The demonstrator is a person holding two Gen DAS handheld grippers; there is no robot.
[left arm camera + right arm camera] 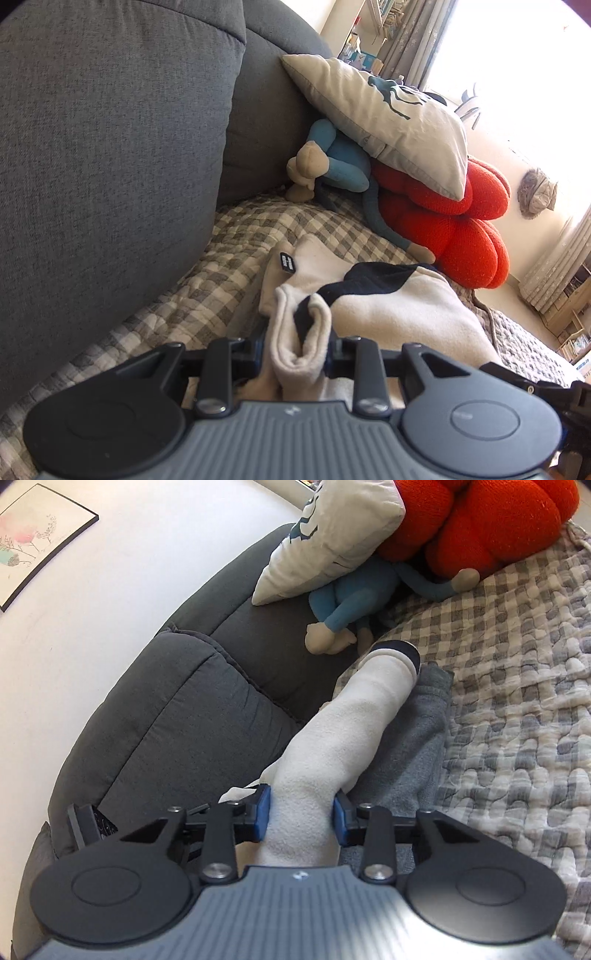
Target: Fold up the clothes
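Both grippers pinch garment (388, 306) (cream).

A dark grey woven-fabric sofa (110, 147) with thick back cushions is seen against a plain white wall (110, 572), on which a black-framed pastel floral picture (33, 535) is hung. The seat is covered by a grey and white checked quilted blanket (517, 701). In the corner, a pale grey printed pillow (388, 122) is propped over a red knitted knot cushion (461, 229) and a blue plush monkey (332, 162). Strong daylight is admitted through a window (517, 55) flanked by patterned curtains (406, 40), and wooden shelves (572, 317) are visible at the far right.
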